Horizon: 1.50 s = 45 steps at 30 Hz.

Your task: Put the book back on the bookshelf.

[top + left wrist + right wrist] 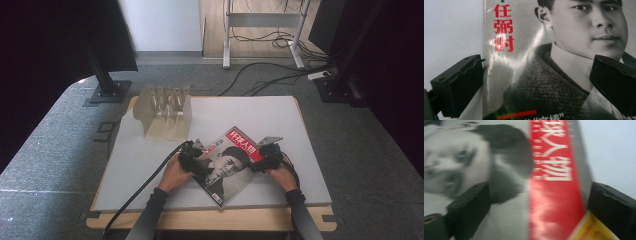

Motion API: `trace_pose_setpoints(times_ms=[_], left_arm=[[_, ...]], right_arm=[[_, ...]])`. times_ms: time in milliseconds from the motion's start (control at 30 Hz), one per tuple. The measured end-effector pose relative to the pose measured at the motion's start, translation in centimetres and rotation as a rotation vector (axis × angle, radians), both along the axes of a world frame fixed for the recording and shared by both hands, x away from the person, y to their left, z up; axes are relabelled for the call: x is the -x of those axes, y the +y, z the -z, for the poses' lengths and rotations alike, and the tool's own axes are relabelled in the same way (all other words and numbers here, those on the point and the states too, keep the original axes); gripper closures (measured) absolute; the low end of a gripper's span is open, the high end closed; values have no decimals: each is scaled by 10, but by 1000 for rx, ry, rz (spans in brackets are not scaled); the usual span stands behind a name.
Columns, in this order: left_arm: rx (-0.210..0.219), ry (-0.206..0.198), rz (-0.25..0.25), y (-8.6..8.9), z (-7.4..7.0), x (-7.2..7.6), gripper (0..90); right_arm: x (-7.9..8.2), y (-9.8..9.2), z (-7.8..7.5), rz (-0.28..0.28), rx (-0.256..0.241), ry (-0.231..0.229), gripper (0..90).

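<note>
A magazine [229, 161] with a black-and-white portrait cover and a red title band lies flat and turned at an angle on the white board [145, 165]. My left gripper [194, 159] is at its left edge and open. In the left gripper view [539, 61] one jaw rests on the white board just off the magazine's [524, 50] edge and the other is over the cover. My right gripper [260, 161] is at the magazine's right side, also open. In the right gripper view [540, 187], which is blurred, its jaws straddle the red band of the magazine [554, 195].
A beige slotted file rack [163, 112] stands at the board's back left. The board lies on a wooden table [210, 219] whose edge runs along the front. Black stand bases [107, 92] and cables [270, 75] lie on the grey floor beyond.
</note>
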<state>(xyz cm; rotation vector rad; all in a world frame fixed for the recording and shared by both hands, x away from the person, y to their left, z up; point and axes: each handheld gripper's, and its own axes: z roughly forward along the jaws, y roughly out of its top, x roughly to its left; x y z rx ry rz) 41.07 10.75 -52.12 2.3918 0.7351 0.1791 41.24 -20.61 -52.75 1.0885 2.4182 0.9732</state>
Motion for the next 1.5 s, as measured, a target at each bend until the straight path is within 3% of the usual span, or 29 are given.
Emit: trace_pose_setpoints(times_ms=[67,333,567,700,933,1133,1233,1333,1367,1500], left_arm=[[8,-3,-5,2,1,3,0],[9,-6,-4,2,1,14,0],[14,-6,10,6,1,30,0],[11,-5,8,6,1,34,0],[8,-4,17,5,1,49,0],[-10,4,39,5,-1,58,0],[-6,-4,58,13,-7,55,0],[-10,-62,-15,34,-19,39,0],[-10,-62,-15,34,-19,39,0],[-31,-92,-99,54,-22,20,0]], right_arm=[[-7,-6,3,23,-29,32,6],[0,-8,4,15,-49,27,25],[13,-8,3,-7,-39,29,27],[32,-14,-4,-1,23,-5,0],[63,-33,-4,14,36,-17,0],[62,-37,3,27,26,-7,0],[60,-37,4,37,24,-15,0],[58,-35,3,44,32,-16,0],[56,-35,3,46,33,-18,0],[51,-34,4,64,28,-11,0]])
